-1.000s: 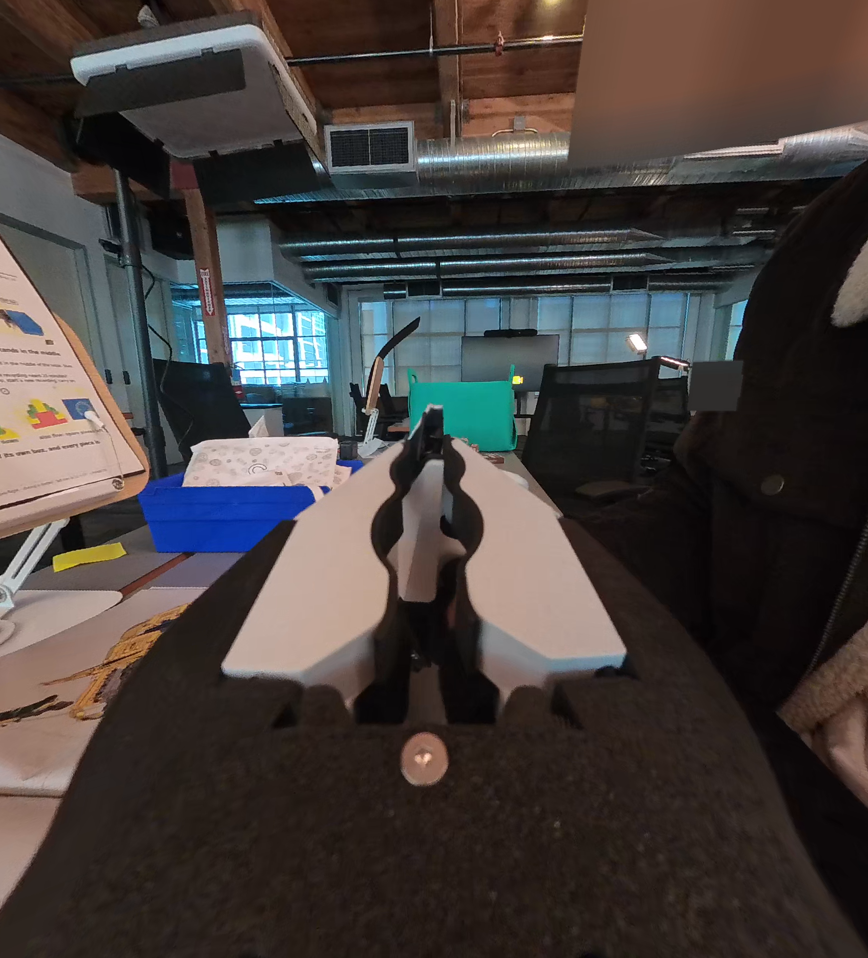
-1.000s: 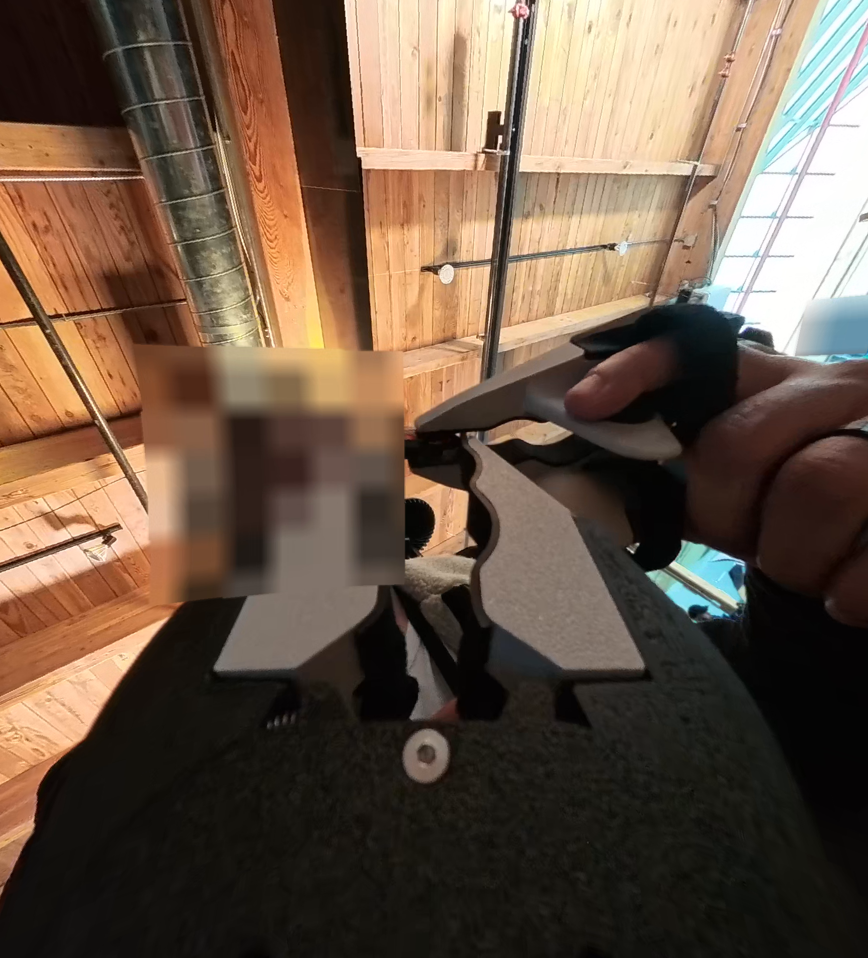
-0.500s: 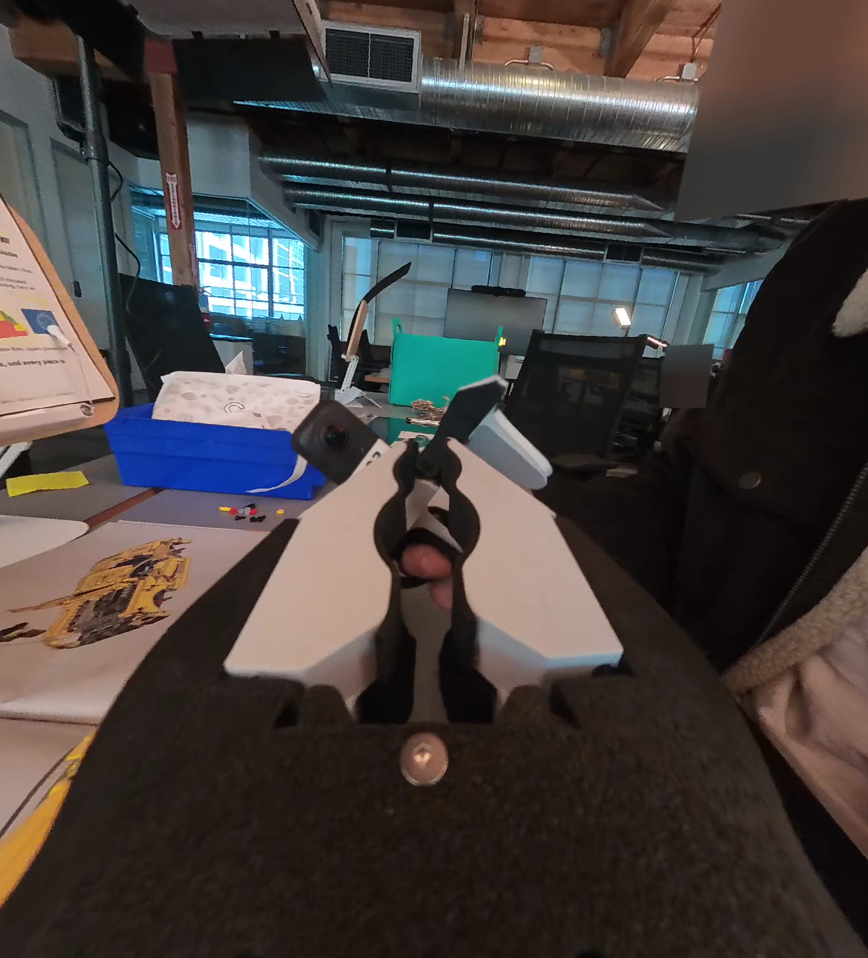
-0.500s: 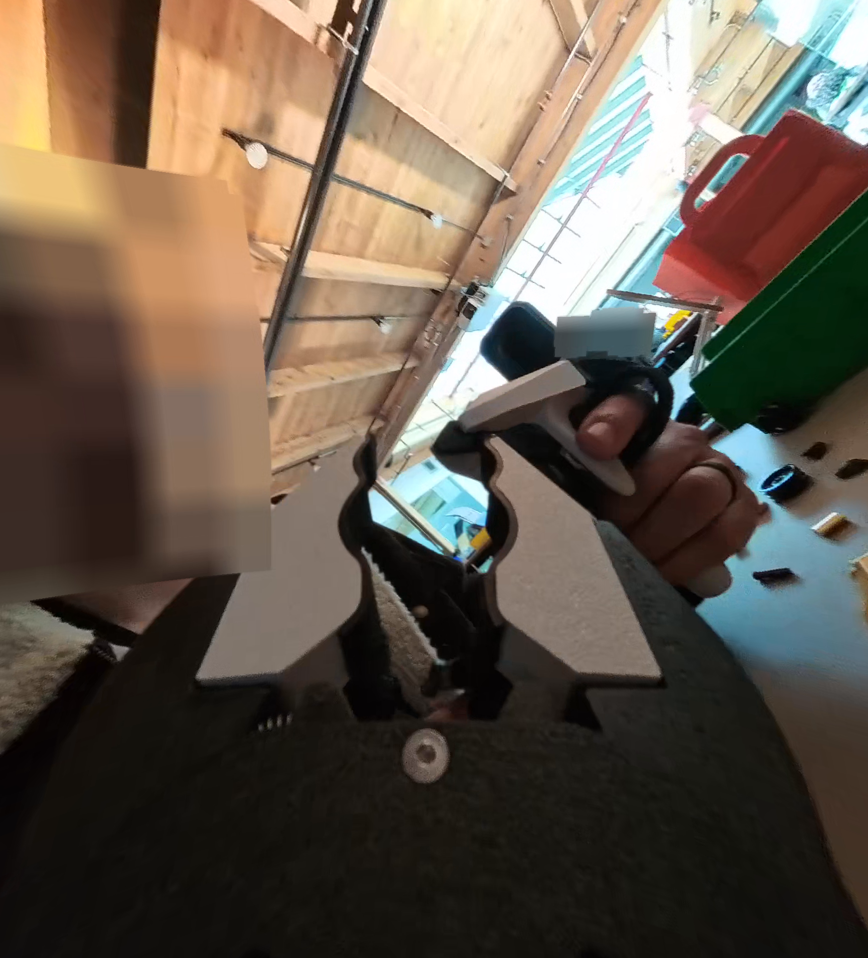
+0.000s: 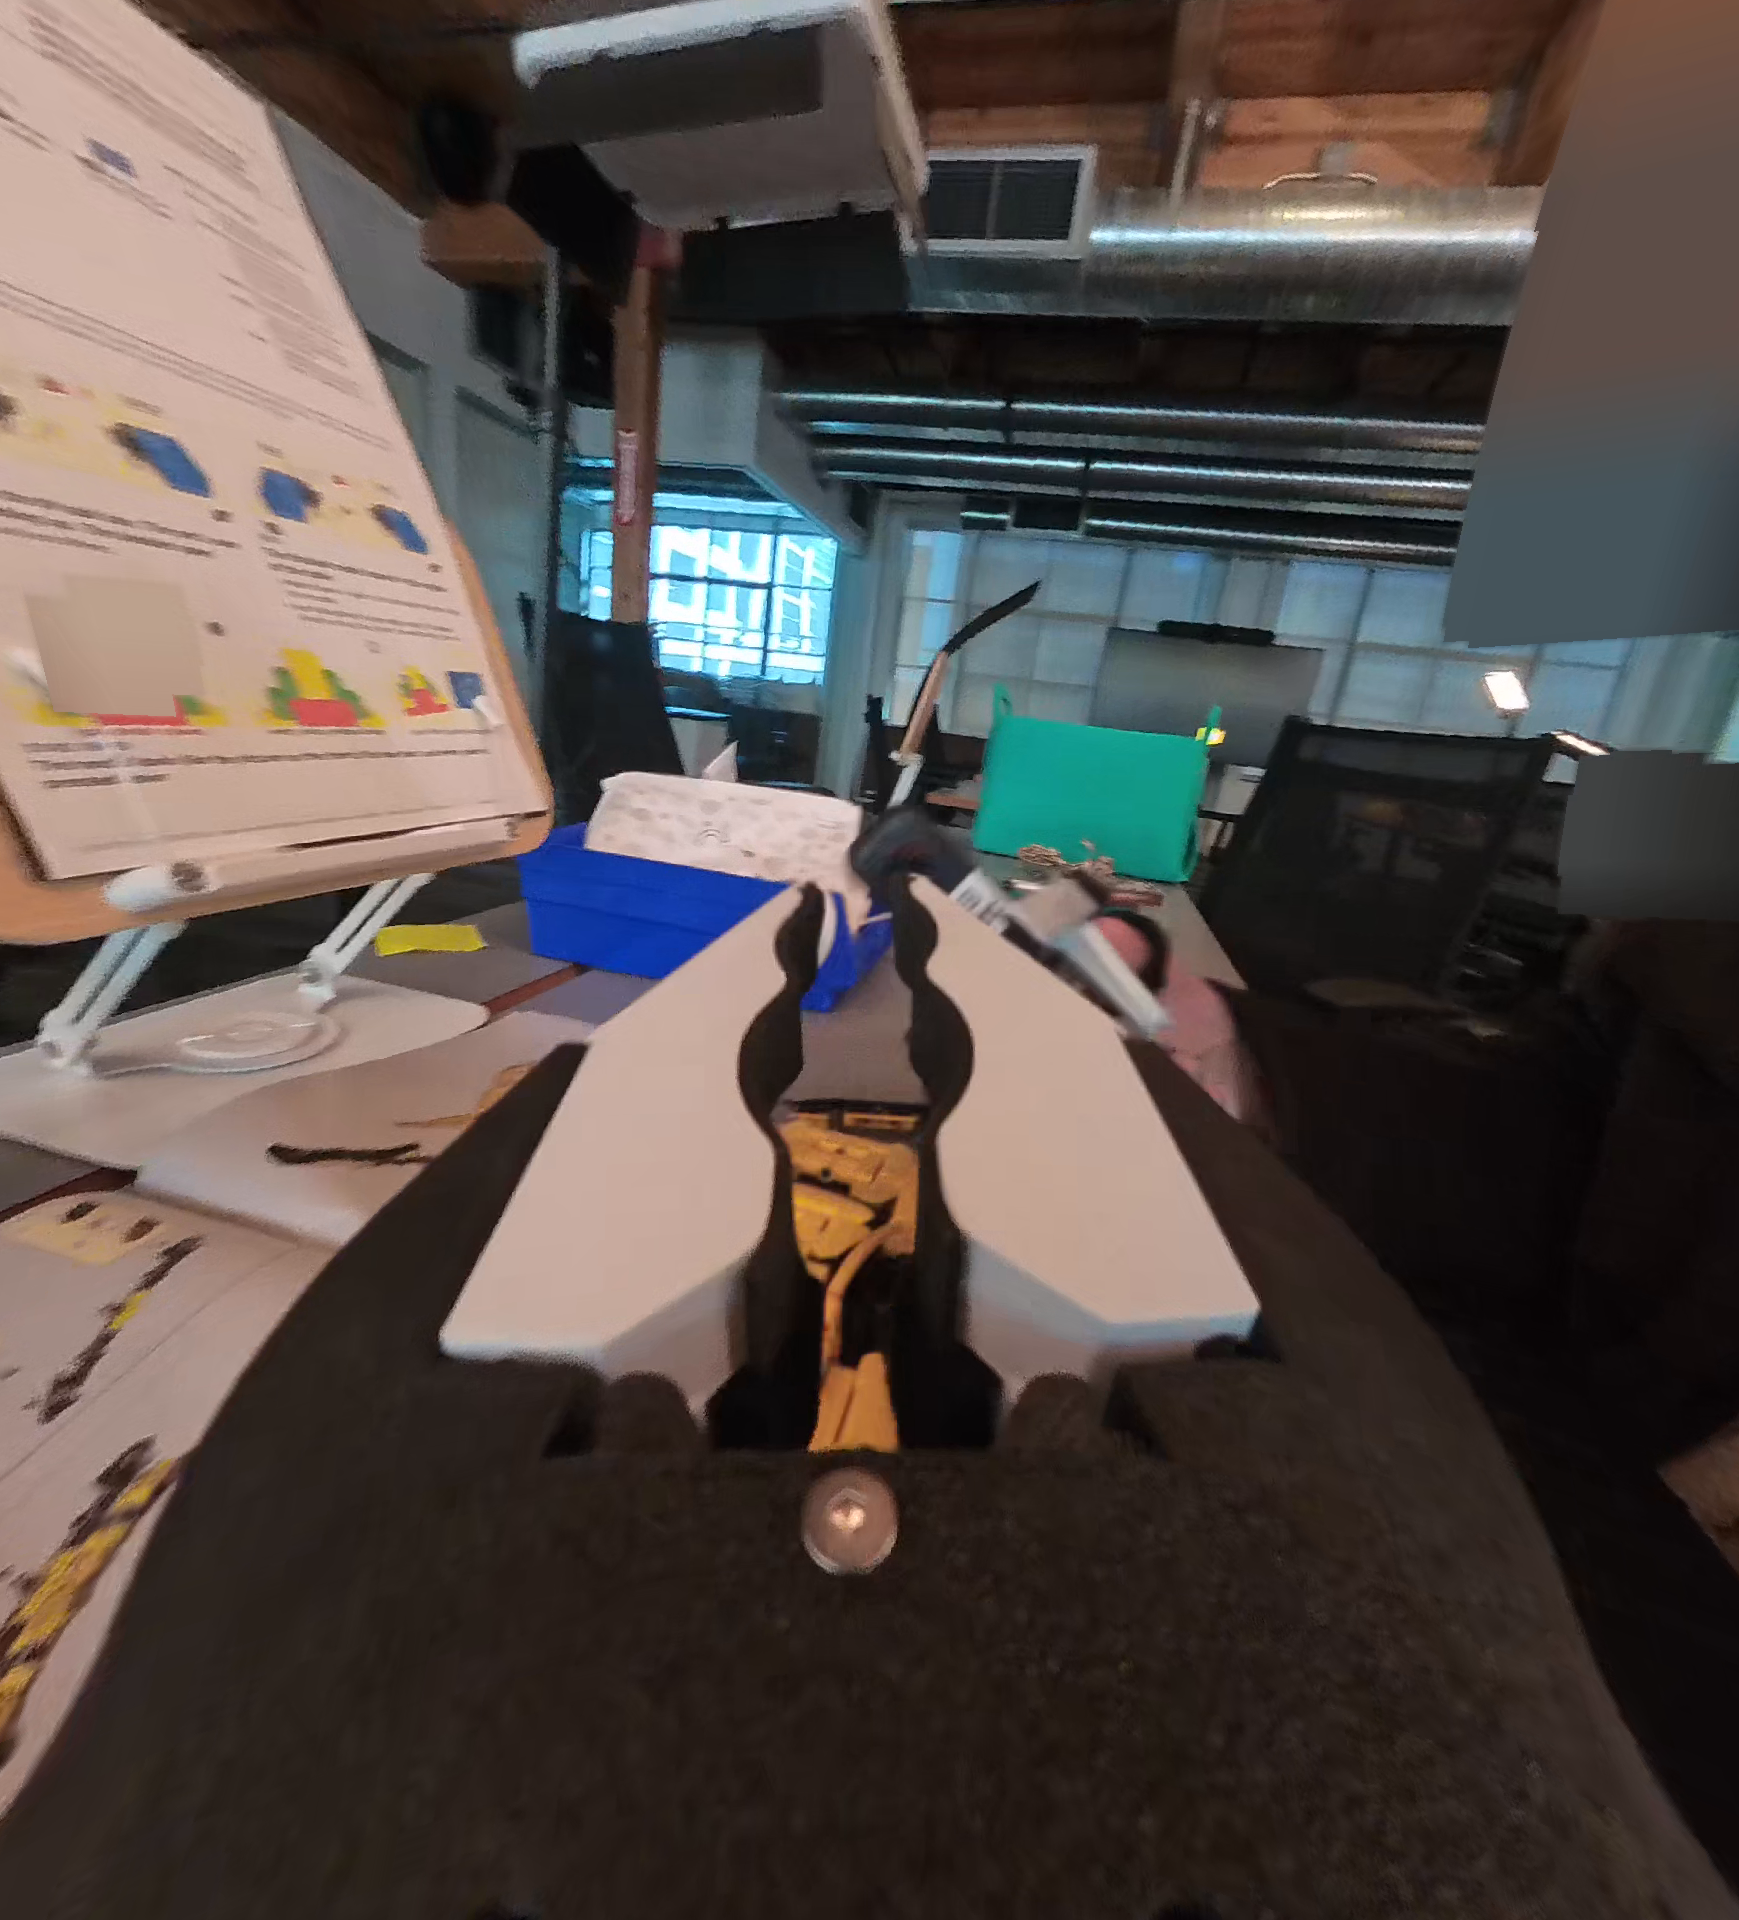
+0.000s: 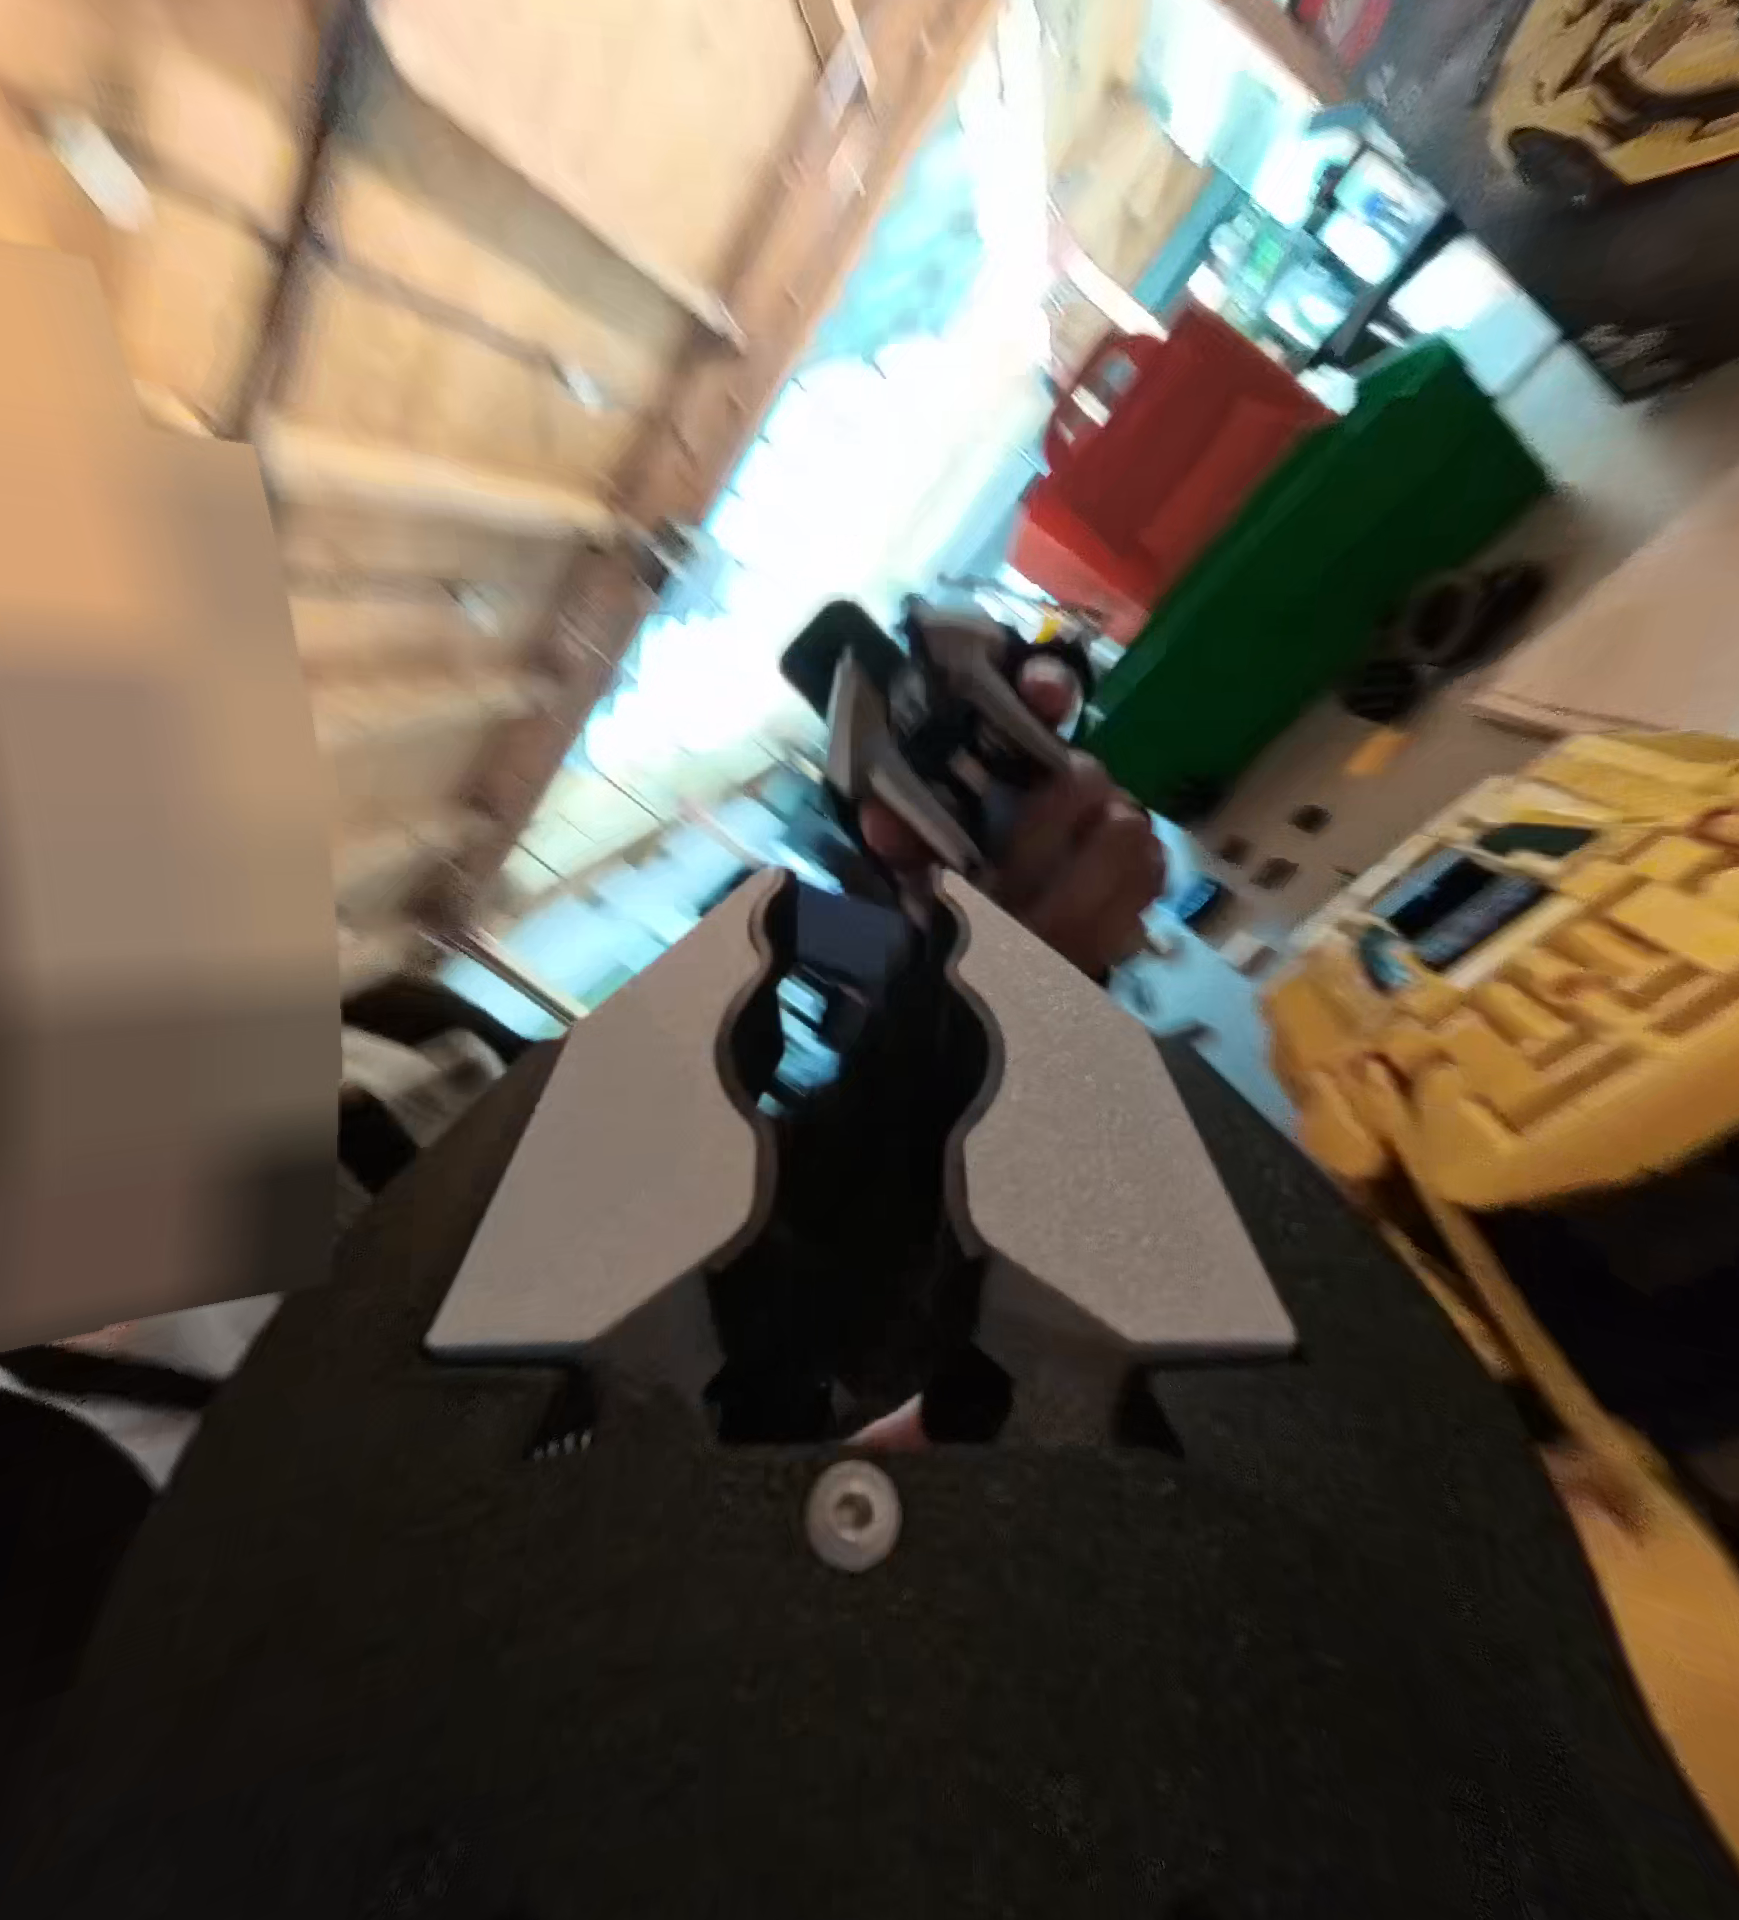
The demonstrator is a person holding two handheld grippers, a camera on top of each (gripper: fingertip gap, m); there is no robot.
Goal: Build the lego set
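While both grippers hang parted and empty, the yellow lego model [image 6: 1561, 997], blocky with black trim, sits blurred on the table just right of the right gripper [image 6: 860, 894]. Beyond the left gripper [image 5: 852, 904] stand a blue bin [image 5: 657, 914] and an instruction sheet on a stand [image 5: 179, 540]. Half a second earlier the left gripper's fingers were nearly closed; now they have spread.

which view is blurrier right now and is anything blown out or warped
Right wrist view: heavy motion smear across the wooden ceiling and yellow lego model, and the windows are blown out white; only the right claw stays sharp. Left wrist view: milder blur on the instruction sheet, wide-angle bending at the edges, left claw sharp, no strong glare.
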